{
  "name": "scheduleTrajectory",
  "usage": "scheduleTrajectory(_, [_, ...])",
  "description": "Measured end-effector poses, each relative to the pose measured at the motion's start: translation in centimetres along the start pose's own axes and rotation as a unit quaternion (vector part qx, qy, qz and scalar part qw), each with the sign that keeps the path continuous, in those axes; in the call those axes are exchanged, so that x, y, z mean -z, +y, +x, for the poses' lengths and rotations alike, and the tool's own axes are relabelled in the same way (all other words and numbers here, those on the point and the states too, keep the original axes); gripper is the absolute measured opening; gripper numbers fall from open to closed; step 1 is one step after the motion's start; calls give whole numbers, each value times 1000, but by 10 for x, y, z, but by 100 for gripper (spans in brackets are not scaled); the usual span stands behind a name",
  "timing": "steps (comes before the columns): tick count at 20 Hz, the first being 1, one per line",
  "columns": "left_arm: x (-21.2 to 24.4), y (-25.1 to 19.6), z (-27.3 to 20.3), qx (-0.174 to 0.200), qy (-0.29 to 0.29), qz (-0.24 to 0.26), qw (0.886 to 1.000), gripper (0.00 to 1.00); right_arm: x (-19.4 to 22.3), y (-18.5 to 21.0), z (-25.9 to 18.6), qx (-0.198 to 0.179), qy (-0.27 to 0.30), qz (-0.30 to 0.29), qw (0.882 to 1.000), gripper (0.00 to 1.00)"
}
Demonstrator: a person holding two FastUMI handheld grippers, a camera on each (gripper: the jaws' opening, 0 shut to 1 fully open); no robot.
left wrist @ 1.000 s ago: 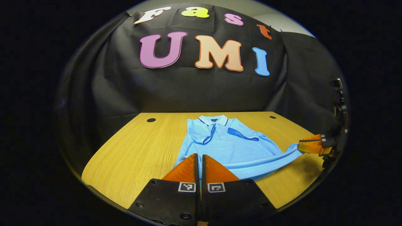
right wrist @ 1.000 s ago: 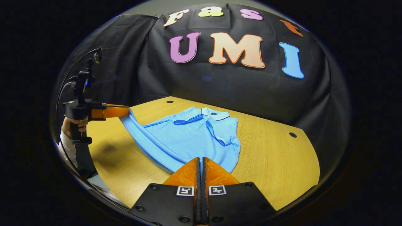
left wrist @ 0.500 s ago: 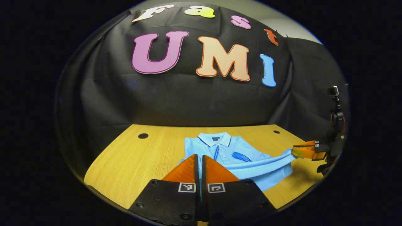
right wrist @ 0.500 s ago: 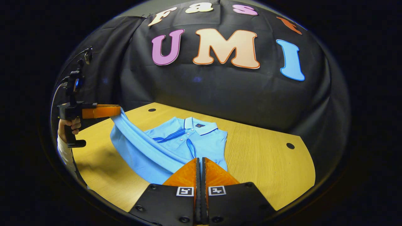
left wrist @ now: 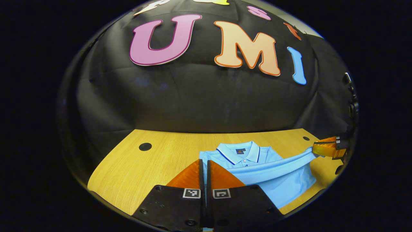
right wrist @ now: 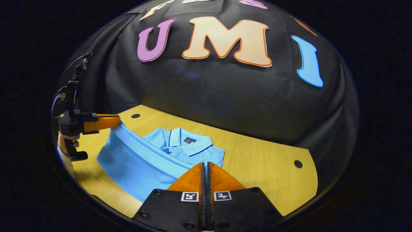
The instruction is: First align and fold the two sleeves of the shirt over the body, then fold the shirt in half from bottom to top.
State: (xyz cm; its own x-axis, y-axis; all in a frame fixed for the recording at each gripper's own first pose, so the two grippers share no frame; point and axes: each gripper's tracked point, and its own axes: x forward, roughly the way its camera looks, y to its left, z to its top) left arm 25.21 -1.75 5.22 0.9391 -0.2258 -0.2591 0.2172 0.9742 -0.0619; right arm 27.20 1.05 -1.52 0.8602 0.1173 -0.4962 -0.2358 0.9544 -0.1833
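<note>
Shirt (left wrist: pixel 270 175) on wooden table (left wrist: pixel 151 164), collar up, hem lifted and stretched over body. Left gripper (left wrist: pixel 204 164) and right gripper (right wrist: pixel 204 167) each pinched shut on a hem corner.

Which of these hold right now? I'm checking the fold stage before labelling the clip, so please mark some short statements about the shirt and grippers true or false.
1. The shirt lies on a wooden table. True.
2. The hem is lifted between the left gripper and right gripper. True.
3. The collar is covered by the folded hem. False: the collar is in plain sight.
4. The shirt is red. False: it is light blue.
5. Both grippers are wide open. False: each is closed on the hem.
</note>
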Motion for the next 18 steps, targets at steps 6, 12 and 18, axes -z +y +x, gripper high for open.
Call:
scheduleTrajectory(6, [24, 8, 69, -20, 32, -1, 999, 0, 18, -15, 57, 32, 24, -18, 999, 2])
scheduleTrajectory(12, [43, 3, 101, -37, 42, 11, 998, 0, 35, -27, 88, 56, 36, 8, 998, 3])
scheduleTrajectory(18, [25, -4, 91, -44, 30, 11, 999, 19, 28, -7, 84, 27, 23, 29, 999, 56])
